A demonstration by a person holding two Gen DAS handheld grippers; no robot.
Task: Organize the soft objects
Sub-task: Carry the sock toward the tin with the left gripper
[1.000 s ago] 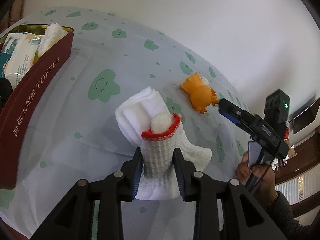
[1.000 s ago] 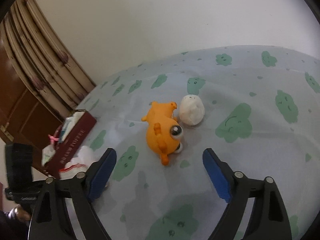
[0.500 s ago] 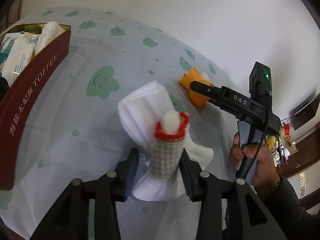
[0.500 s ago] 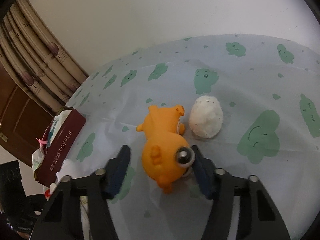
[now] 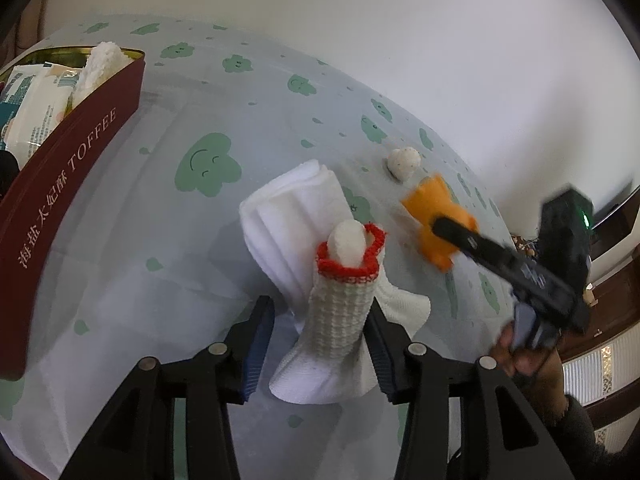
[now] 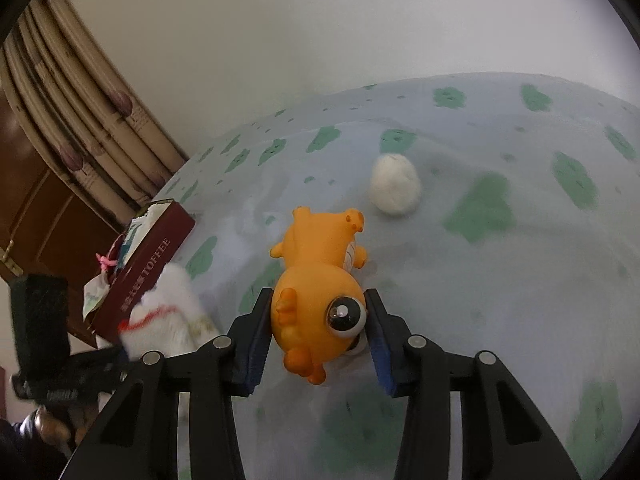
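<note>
Cloud-print tablecloth: our right gripper clamps orange toy; left gripper parted, right pad touching knitted sock between.

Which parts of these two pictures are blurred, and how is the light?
Left wrist view: the right gripper and its orange toy are smeared by motion, while the knitted sock is sharp; light is soft, shadows faint. Right wrist view: the orange toy is sharp, the tablecloth and the sock at the left edge are blurred; fisheye bends the curtain.
</note>
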